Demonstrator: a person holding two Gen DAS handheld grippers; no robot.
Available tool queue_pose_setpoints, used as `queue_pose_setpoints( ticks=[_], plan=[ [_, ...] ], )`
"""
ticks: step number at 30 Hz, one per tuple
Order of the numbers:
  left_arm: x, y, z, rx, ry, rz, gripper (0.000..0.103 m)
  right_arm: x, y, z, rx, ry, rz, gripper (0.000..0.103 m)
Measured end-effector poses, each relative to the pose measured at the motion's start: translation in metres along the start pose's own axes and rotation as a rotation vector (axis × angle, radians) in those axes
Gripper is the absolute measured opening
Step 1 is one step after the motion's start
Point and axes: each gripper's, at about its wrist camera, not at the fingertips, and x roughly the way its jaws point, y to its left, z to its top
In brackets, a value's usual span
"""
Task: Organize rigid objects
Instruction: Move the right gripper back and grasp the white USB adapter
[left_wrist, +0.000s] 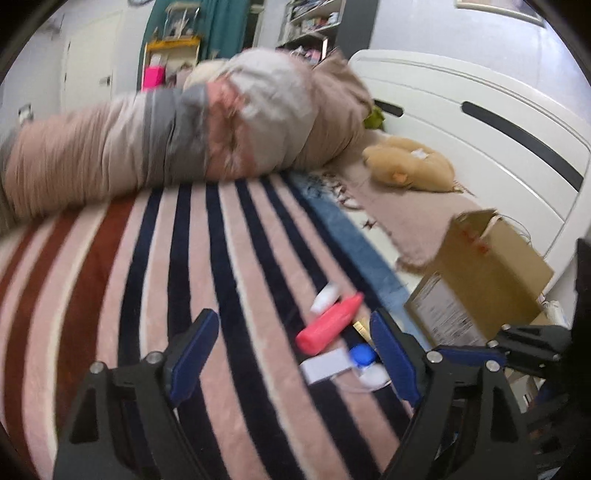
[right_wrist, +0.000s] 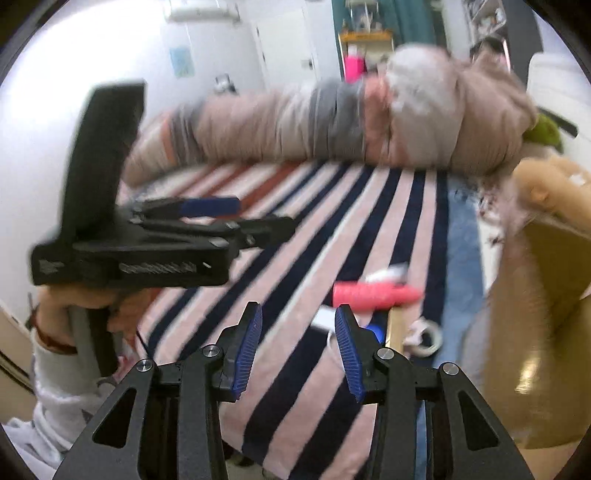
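Red tube (left_wrist: 330, 322) lies on the striped blanket (left_wrist: 155, 280), w/ a white bottle (left_wrist: 325, 296) just beside it, white card (left_wrist: 327, 364) and blue-capped item (left_wrist: 364, 355) near; all blurred, labels unreadable. Cardboard box (left_wrist: 491, 273) stands at right, inside hidden. Left gripper (left_wrist: 295, 354) spread wide, nothing betw. pads. Right gripper (right_wrist: 299, 347) partly open, empty, above the blanket; small items beyond it smeared. Person's hand (right_wrist: 74, 306) holds the left tool, sleeve cut off at frame edge. Rolled bedding (left_wrist: 177, 133) behind, blurry.

Striped bed (left_wrist: 221, 258), white walls (right_wrist: 92, 55), perhaps shelving (left_wrist: 314, 18) behind.
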Motion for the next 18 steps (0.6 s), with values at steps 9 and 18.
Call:
queue_pose_setpoints(
  ticks=[9,18],
  plan=[
    [0.044,0.041,-0.029,-0.085,0.055,-0.014,0.082,0.077,-0.023,-0.022,0.017,0.113,-0.021,0.047],
    [0.051,0.049,-0.03,-0.106,0.063,-0.027,0.082,0.112,-0.021,-0.022,-0.026,0.143,-0.098,0.014]
  ],
)
